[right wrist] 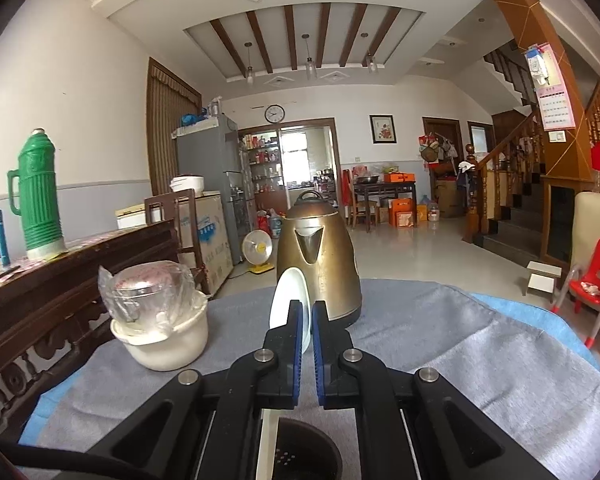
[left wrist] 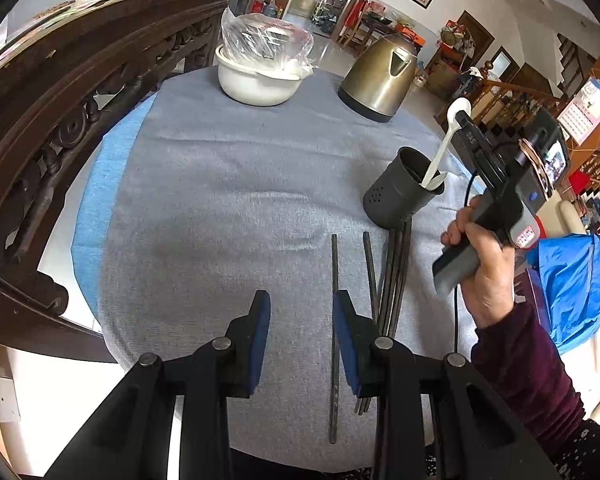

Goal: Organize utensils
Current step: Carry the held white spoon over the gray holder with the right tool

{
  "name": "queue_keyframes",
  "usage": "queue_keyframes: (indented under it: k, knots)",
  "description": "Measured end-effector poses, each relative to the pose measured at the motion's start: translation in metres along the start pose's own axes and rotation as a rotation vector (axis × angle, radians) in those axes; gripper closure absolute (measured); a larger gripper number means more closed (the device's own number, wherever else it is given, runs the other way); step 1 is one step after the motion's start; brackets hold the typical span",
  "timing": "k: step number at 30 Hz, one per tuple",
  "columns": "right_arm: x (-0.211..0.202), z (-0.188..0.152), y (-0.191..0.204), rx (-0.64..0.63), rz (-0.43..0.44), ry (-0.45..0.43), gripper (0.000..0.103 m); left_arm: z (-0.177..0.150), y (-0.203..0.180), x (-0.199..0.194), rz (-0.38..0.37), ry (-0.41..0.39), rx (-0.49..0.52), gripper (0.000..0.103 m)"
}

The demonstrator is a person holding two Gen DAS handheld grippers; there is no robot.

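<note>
Left wrist cam first: my left gripper (left wrist: pixel 301 312) hangs over the grey cloth (left wrist: pixel 220 184) with the jaws partly apart and nothing pinched between them. One loose chopstick (left wrist: pixel 334 280) lies flat on the cloth and runs just inside my right-hand pad. Beside it another chopstick (left wrist: pixel 370 268) lies on its own, and then a small bundle of chopsticks (left wrist: pixel 396 276) whose far ends reach the foot of the dark utensil holder (left wrist: pixel 400 196). The holder stands on the cloth, looking a bit tilted through the fisheye. Over on that side my right hand (left wrist: pixel 480 264) holds the right gripper (left wrist: pixel 462 118), which is clamped on a white spoon (left wrist: pixel 440 148). The spoon's bowl sticks up past the fingertips and its handle end goes down into the holder's mouth. A second white utensil (left wrist: pixel 438 180) peeks over the rim too. Further back sit a white bowl (left wrist: pixel 256 80) with a plastic-wrapped glass thing on top and a brassy kettle (left wrist: pixel 380 76).

Right wrist cam: jaws squeezed nearly together on the spoon (right wrist: pixel 286 300), its bowl poking up in front of the kettle (right wrist: pixel 320 256). The holder's dark opening (right wrist: pixel 300 456) is right beneath my gripper (right wrist: pixel 306 320). Bowl (right wrist: pixel 168 344) off to the left.
</note>
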State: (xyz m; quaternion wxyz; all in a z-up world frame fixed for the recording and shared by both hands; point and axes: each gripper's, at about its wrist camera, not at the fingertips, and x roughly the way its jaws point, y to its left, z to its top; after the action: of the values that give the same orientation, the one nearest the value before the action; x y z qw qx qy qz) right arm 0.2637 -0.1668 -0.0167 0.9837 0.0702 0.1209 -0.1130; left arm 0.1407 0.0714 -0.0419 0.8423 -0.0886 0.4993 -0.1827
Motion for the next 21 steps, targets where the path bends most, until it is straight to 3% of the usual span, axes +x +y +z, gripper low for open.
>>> queue_keyframes:
  k: [10,17,21]
  knots:
    - [-0.028,0.005,-0.002,-0.049,0.086,0.044,0.095,-0.008,-0.011,-0.007,-0.008,0.003,0.008,0.07]
    - [-0.037,0.006,0.005,-0.125,0.053,-0.032,0.095,-0.014,-0.02,-0.015,-0.005,-0.01,0.024,0.07]
    - [-0.02,0.003,0.008,-0.133,0.047,0.004,0.095,-0.017,-0.02,-0.018,-0.001,-0.012,0.025,0.07]
